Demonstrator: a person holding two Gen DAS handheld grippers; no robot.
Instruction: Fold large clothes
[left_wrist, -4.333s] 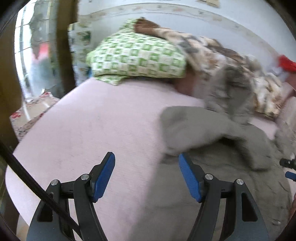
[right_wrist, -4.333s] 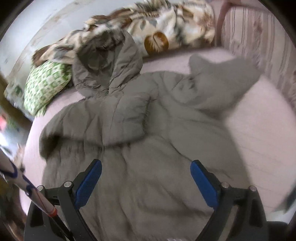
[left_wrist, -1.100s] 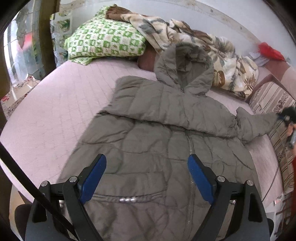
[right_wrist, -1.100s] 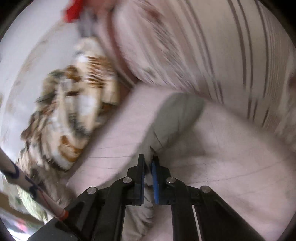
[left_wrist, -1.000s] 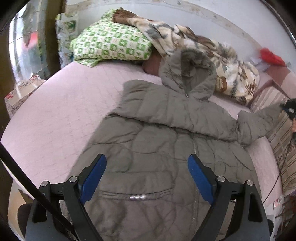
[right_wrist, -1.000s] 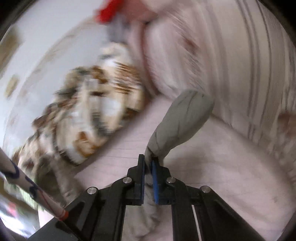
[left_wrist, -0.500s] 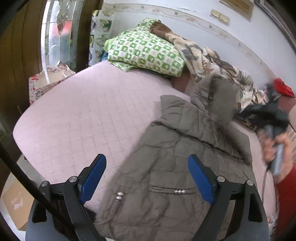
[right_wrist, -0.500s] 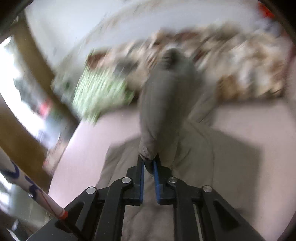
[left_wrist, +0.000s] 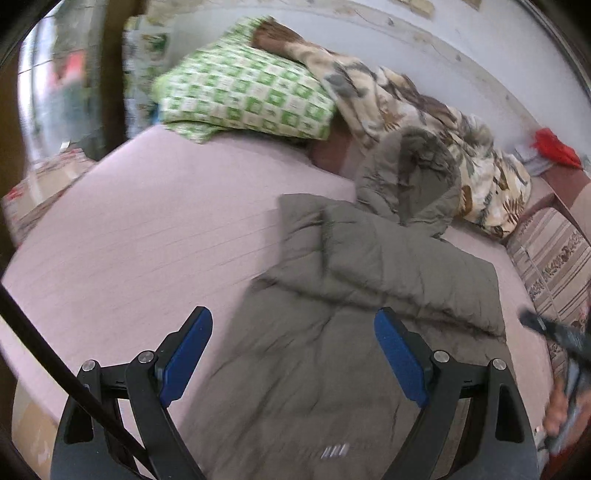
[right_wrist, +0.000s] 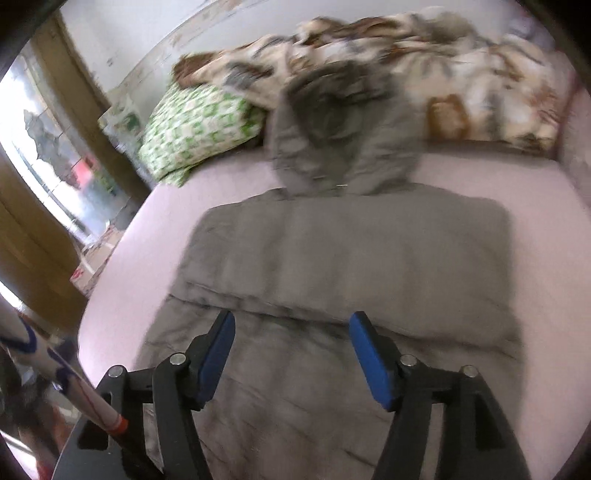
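You're working in a home bedroom: a bed (left_wrist: 147, 236) with a pink quilted cover fills most of both wrist views. At its head lie a green-and-white checked pillow (left_wrist: 243, 99) and a crumpled leaf-patterned blanket (left_wrist: 424, 122), pushed against a pale, scuffed wall (left_wrist: 461, 33). A striped, flowered cushion or padded side (left_wrist: 550, 258) runs along one edge of the bed. To the other side you can see a brown wooden frame with window glass (right_wrist: 55, 155) letting in daylight, and a grey padded hooded coat (right_wrist: 332, 280) lies spread across the cover
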